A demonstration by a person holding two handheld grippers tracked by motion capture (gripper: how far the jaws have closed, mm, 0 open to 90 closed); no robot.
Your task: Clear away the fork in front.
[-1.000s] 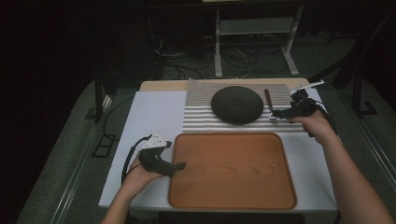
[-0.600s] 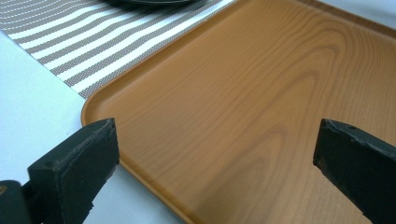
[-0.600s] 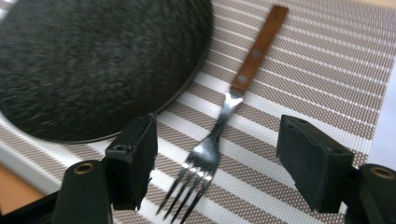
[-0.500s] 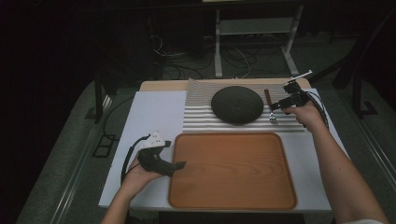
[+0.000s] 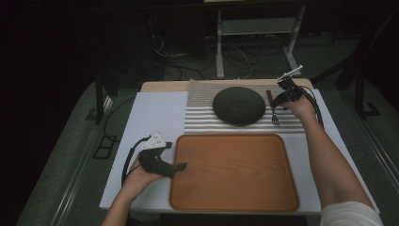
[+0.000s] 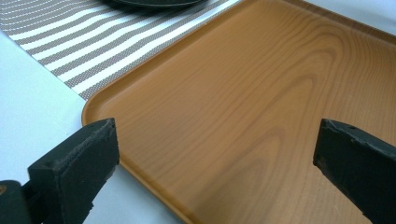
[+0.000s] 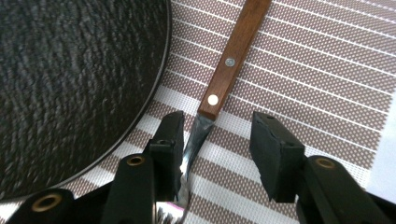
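A fork (image 5: pixel 273 112) with a brown wooden handle (image 7: pixel 233 56) lies on the striped mat (image 5: pixel 200 117), just right of a dark round plate (image 5: pixel 238 104). My right gripper (image 5: pixel 280 100) is low over the fork. Its jaws have just been closing and now straddle the metal neck (image 7: pixel 217 128). The left pad (image 7: pixel 170 135) is at the neck and the right pad (image 7: pixel 268 144) stands off it, so the fork is not clamped. My left gripper (image 5: pixel 179 167) rests open at the left edge of the wooden tray (image 5: pixel 234 172), with nothing between its jaws (image 6: pixel 215 144).
The tray (image 6: pixel 261 93) lies bare in front of the mat (image 6: pixel 60 42). The dark plate's rim (image 7: pixel 159 84) runs close beside the fork on the left. A white board (image 5: pixel 150 117) covers the tabletop, and dark floor with cables surrounds the table.
My right gripper has moved away from me and a little left, onto the fork, and its jaws have narrowed around the neck. The left gripper has stayed put.
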